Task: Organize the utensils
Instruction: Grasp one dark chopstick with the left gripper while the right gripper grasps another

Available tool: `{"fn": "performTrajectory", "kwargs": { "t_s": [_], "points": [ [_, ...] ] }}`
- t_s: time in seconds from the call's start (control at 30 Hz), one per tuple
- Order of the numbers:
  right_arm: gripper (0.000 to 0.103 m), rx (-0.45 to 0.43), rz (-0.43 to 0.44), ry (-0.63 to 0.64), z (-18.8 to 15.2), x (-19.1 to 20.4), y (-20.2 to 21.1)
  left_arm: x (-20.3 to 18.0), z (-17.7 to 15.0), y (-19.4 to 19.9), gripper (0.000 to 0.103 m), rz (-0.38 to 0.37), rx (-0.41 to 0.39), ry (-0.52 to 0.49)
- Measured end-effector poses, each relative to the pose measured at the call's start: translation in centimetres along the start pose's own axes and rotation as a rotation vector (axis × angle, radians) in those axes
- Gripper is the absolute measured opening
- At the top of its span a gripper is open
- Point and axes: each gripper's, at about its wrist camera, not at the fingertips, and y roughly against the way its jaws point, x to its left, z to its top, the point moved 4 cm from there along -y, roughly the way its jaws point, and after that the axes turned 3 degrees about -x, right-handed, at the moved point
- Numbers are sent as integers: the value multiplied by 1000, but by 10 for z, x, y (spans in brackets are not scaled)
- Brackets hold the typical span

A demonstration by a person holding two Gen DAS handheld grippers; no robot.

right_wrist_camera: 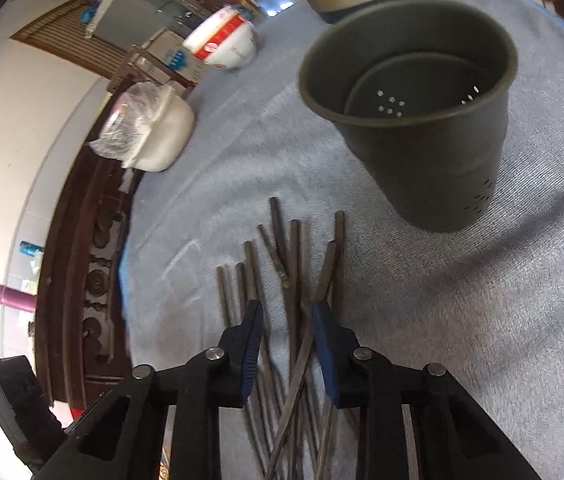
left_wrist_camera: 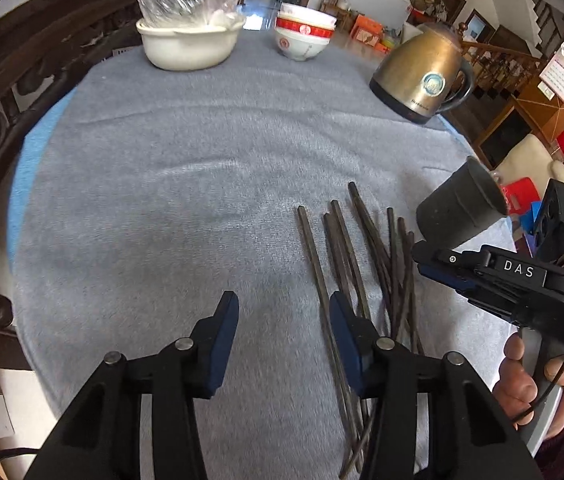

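The left gripper (left_wrist_camera: 284, 312) hovered over bare grey cloth (left_wrist_camera: 185, 200), its blue-padded jaws partly open with nothing between them; the nearest chopstick ran just under its right-hand pad. To its right lay the loose bundle of dark, thin wooden chopsticks (left_wrist_camera: 356, 248), fanned at the far ends and crossing at the near ones. Further right stood the dark grey plastic utensil holder (left_wrist_camera: 460, 210), empty, on the cloth beyond the sticks.

The right gripper (right_wrist_camera: 288, 320) sat low over the same pile, jaws narrowed but not closed, several sticks lying in the gap; whether the pads pressed any of them could not be told.

To do this step well, the right claw would probably need to straddle the crossing point, where the sticks bunch, and close squarely so that none scissors out. The left claw could likely steady the holder or square up the far ends.

The near ends of the chopsticks were hidden beneath both grippers. Motion blur smeared the cloth and the sticks in the right wrist view, so their count was uncertain.
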Motion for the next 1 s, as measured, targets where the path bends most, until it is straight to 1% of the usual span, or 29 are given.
{"fn": "performTrajectory", "kwargs": {
  "t_s": [0.03,0.17,0.23,0.37,0.43,0.47,0.5,0.57,0.6,0.63,0.7,0.73,0.77,0.87,1.0],
  "points": [
    [28,2,-21,-11,1,-4,-2,1,2,-6,49,3,15,4],
    [25,18,-29,-51,2,-10,-10,4,9,-23,49,-10,56,9],
    [25,11,-62,-62,5,-12,-11,4,14,-31,49,-5,74,11],
    [25,37,-50,-117,5,-23,-18,0,27,-49,49,-31,118,24],
    [18,23,-37,-122,8,-25,-16,-3,31,-55,49,-26,123,20],
    [11,17,-38,-118,9,-25,-16,-5,35,-60,49,-30,130,21],
    [10,9,-36,-112,10,-26,-15,-5,36,-62,48,-31,134,25],
    [10,-2,-29,-102,11,-26,-11,-6,41,-68,36,-36,133,29],
    [9,-14,-26,-90,11,-26,-8,-8,43,-72,26,-36,138,27],
    [9,-22,-22,-81,12,-25,-6,-9,44,-77,19,-34,145,28],
    [9,-35,11,-79,11,-26,2,-6,44,-83,12,-44,152,29],
    [9,-41,28,-76,11,-25,5,-7,46,-85,8,-61,141,32],
    [8,-49,45,-70,11,-25,9,-7,48,-85,7,-66,136,37],
    [7,-87,100,-32,9,-17,29,-3,51,-79,3,-44,108,44],
    [7,-167,160,21,11,-4,60,-1,57,-53,2,-51,41,51]
  ]
}}
